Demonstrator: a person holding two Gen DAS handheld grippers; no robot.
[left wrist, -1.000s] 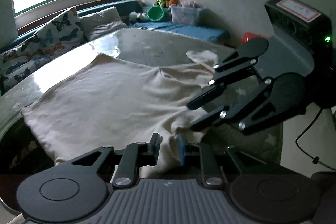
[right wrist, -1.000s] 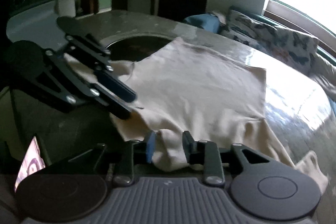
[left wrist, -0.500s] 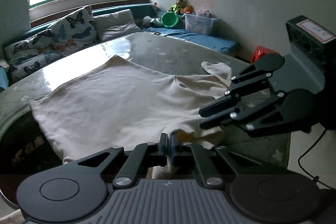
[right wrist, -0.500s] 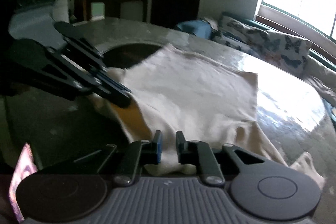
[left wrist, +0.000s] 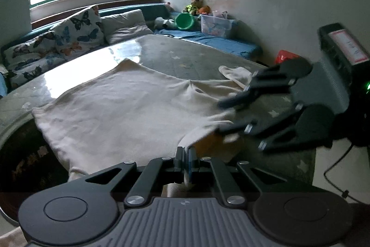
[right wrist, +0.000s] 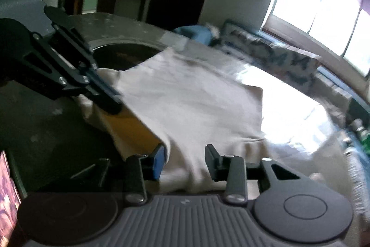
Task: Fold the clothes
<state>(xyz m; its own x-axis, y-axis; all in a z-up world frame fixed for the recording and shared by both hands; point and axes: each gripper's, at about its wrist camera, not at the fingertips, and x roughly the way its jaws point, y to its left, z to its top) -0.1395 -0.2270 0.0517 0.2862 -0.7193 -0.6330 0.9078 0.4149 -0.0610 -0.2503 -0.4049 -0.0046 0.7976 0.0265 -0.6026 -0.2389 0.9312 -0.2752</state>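
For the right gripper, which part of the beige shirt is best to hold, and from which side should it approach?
Probably the raised near hem of the beige shirt, coming from the table's near edge with fingers along the cloth. The right gripper is open with that hem lying between its fingers. The left gripper is shut on the same edge, lifting it, so the edge stands off the table.

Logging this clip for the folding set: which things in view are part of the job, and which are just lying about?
Part of the job:
- cream shirt
- left gripper, shut on its edge
- right gripper, open around the cloth
- table

Lying about:
- butterfly cushions
- green bucket
- plastic box
- soft toys
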